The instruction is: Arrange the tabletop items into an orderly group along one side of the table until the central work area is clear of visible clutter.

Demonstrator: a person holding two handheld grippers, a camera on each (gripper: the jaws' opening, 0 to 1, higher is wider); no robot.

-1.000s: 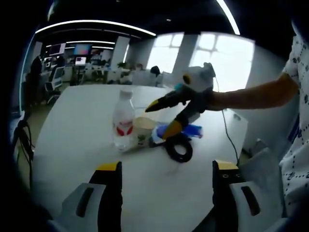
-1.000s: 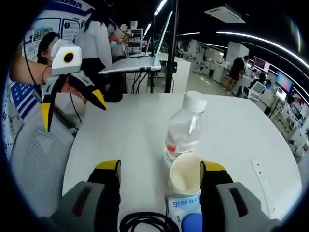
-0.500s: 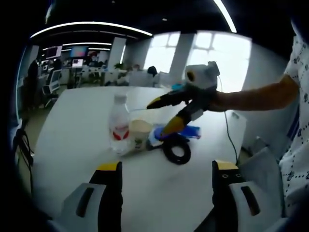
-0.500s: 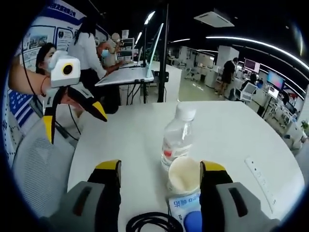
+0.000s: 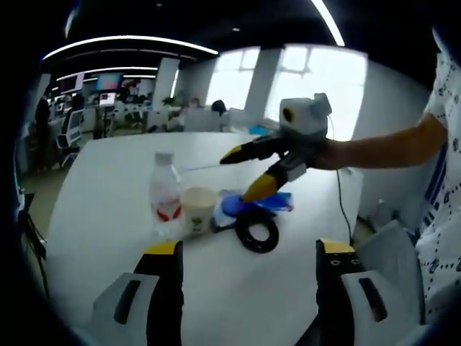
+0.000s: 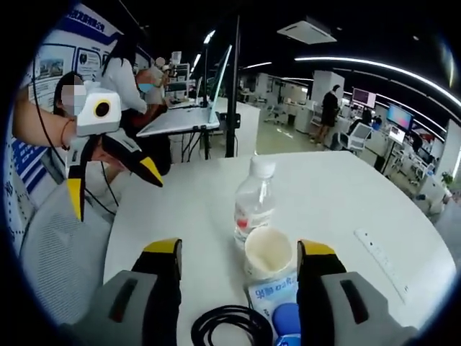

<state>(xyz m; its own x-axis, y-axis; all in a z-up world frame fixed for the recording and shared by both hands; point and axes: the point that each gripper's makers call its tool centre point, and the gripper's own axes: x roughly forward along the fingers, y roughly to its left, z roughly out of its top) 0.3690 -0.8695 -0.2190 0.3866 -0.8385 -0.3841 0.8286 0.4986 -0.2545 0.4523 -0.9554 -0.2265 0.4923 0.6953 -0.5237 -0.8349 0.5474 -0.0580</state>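
Four items grouped on the white tabletop (image 6: 180,209): water bottle (image 6: 254,202), paper cup (image 6: 268,254), blue packet (image 6: 277,308) and black cable coil (image 6: 229,324), with left tongs (image 5: 247,249) and right tongs (image 6: 238,249) both open, empty.

One white bench (image 5: 108,187) carries the whole group, clustered near its middle. On it stands one clear water bottle (image 5: 165,203) with a white cap and a red label. Just right of it sits one paper cup (image 5: 198,209). One coiled black cable (image 5: 256,230) lies to the right of the cup. One blue-and-white packet (image 6: 272,298) lies flat beside the cup, with one round blue piece (image 5: 235,205) on it. One long white strip (image 6: 382,262) lies apart, toward the far right edge. Two hand-held grippers are counted: the left hand-held gripper (image 5: 245,252) and the right hand-held gripper (image 6: 238,252).
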